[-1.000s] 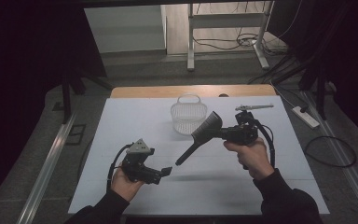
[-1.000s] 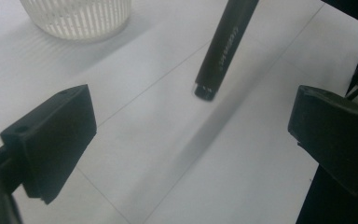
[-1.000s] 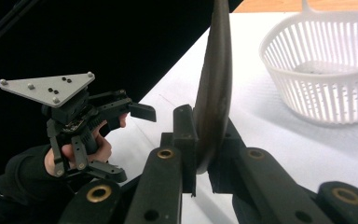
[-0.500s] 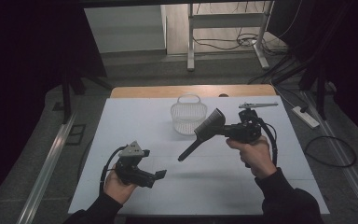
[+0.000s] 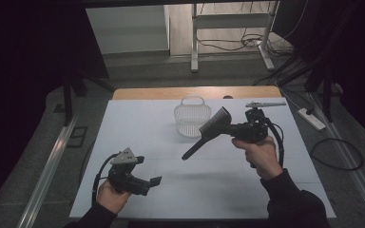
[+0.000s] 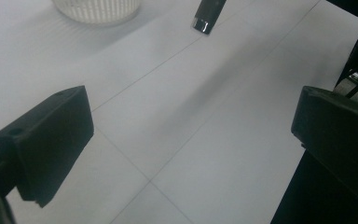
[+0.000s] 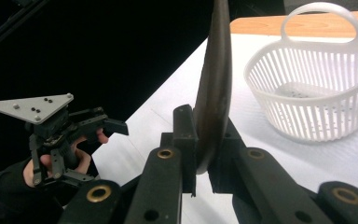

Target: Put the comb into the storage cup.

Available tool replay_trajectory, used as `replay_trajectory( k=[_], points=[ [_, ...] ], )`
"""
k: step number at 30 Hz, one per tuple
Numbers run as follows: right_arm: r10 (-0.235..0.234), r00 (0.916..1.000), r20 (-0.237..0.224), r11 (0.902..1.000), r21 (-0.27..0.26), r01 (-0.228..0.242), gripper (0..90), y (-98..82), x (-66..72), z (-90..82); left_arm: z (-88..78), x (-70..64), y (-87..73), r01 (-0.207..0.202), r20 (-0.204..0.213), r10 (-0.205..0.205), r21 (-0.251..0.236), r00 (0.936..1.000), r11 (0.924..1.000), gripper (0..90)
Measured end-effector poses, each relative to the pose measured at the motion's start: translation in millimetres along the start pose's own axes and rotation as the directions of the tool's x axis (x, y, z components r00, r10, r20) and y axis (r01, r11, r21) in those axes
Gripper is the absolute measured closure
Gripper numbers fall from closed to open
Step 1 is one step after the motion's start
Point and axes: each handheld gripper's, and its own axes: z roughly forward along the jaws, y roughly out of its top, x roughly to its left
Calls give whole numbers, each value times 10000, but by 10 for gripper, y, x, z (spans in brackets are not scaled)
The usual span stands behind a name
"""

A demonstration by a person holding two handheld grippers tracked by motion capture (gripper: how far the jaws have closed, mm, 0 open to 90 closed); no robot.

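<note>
High view: the black brush point(image 5: 208, 132) hangs in the air just in front of the white basket point(image 5: 192, 118), clamped by the right gripper point(image 5: 232, 129). The carrying step looks under way; next it needs lowering into that basket. The left gripper point(image 5: 153, 182), jaws spread and empty, hovers well short of the basket.

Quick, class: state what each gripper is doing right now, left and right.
Left gripper: open, nothing between its jaws.
Right gripper: shut on the black brush, held above the table near the white basket.
</note>
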Motion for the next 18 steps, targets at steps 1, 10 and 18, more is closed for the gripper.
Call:
replay_trajectory(
  k=[1, 10, 18],
  points=[
    [11, 10000, 21, 10000, -13, -11, 834, 2, -4, -3, -12, 4, -12, 26, 19, -26, 16, 10000, 10000, 0],
    [101, 9998, 193, 9997, -209, -97, 834, 40, -52, -45, -102, 40, -123, 223, -188, -220, 157, 9996, 9996, 0],
    [106, 9993, 370, 9991, -414, -91, 834, 87, -95, -74, -217, 60, -207, 425, -526, -421, 57, 9977, 9991, 0]
  ],
)
